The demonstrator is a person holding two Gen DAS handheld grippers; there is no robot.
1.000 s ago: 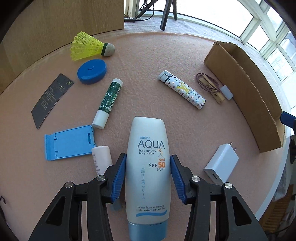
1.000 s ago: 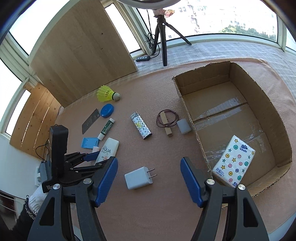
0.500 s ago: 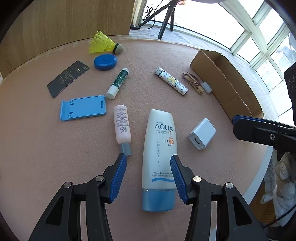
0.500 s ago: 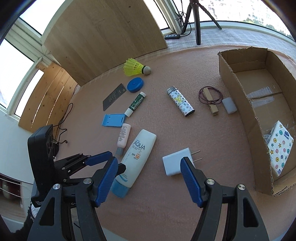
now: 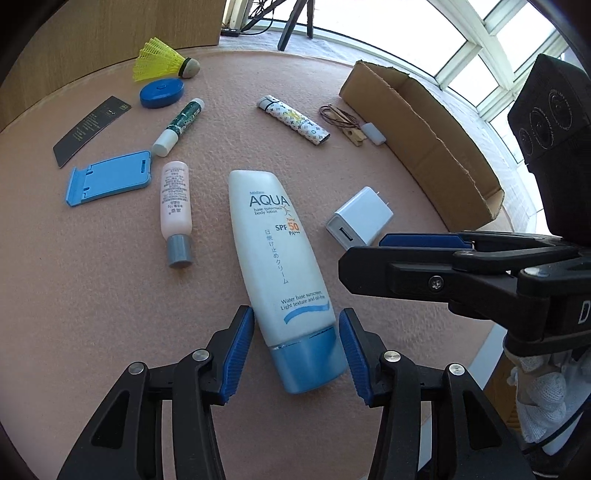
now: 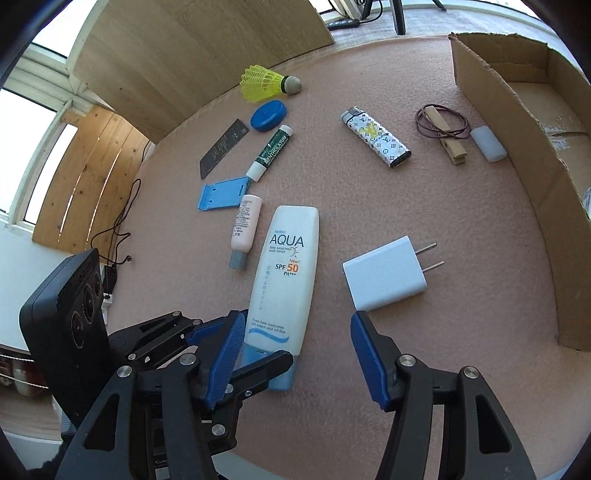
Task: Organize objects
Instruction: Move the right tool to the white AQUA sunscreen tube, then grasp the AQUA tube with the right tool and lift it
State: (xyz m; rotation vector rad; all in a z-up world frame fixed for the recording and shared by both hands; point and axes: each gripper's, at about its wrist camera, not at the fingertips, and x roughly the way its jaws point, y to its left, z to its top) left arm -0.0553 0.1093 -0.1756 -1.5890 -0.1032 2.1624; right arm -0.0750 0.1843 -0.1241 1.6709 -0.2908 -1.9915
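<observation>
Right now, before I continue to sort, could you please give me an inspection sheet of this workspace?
Surface: pink textured mat.
Job's things: sunscreen tube lying flat; white charger beside it; open-topped cardboard box nearby.
Clutter: shuttlecock, blue round case, lighter, phone stand, small bottle, scattered apart.
Tools: left tool open, astride the tube's cap end; right tool closing, nothing between its pads.
Cables: black cable beyond the mat's edge.
Surroundings: wooden panel, windows, tripod.

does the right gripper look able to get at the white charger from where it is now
Probably yes. The white charger lies flat just ahead of the right gripper, with bare mat around it. The jaws are closing with nothing between them, and the sunscreen tube sits off to the side.
</observation>
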